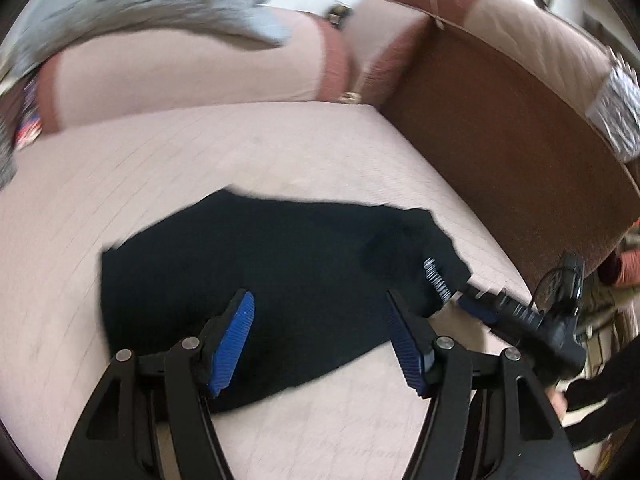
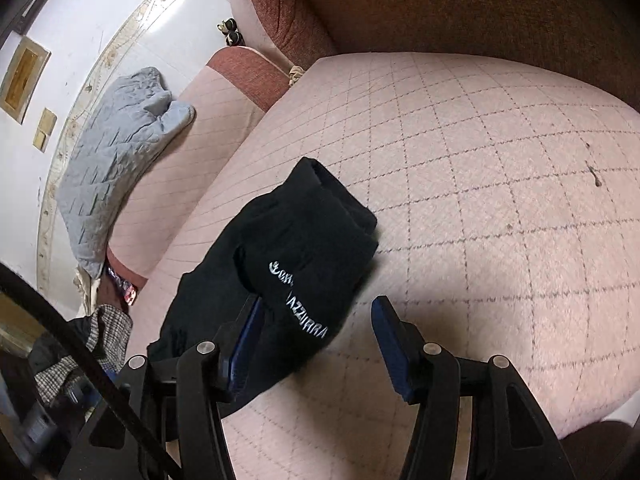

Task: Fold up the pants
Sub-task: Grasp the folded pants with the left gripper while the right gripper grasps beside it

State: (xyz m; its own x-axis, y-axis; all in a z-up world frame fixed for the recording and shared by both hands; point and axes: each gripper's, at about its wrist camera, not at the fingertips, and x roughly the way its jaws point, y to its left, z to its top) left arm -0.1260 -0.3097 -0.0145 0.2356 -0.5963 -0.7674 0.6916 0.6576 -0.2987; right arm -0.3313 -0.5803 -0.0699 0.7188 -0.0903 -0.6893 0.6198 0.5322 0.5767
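Note:
The black pants [image 1: 260,264] lie folded into a compact bundle on the pink quilted sofa seat [image 1: 200,152]. White lettering [image 2: 300,304] shows on the fabric. My left gripper [image 1: 320,332] is open just above the bundle's near edge, holding nothing. My right gripper [image 2: 316,344] is open at the bundle's other end; its left finger rests against the cloth and its right finger is over bare cushion. The right gripper also shows in the left wrist view [image 1: 476,304], at the pants' right corner.
A brown sofa armrest [image 1: 500,152] rises at the right. A pink back cushion [image 1: 180,72] stands behind the seat. A grey quilted blanket [image 2: 116,160] lies on the neighbouring cushion. Checked cloth [image 2: 80,352] lies at the seat's left end.

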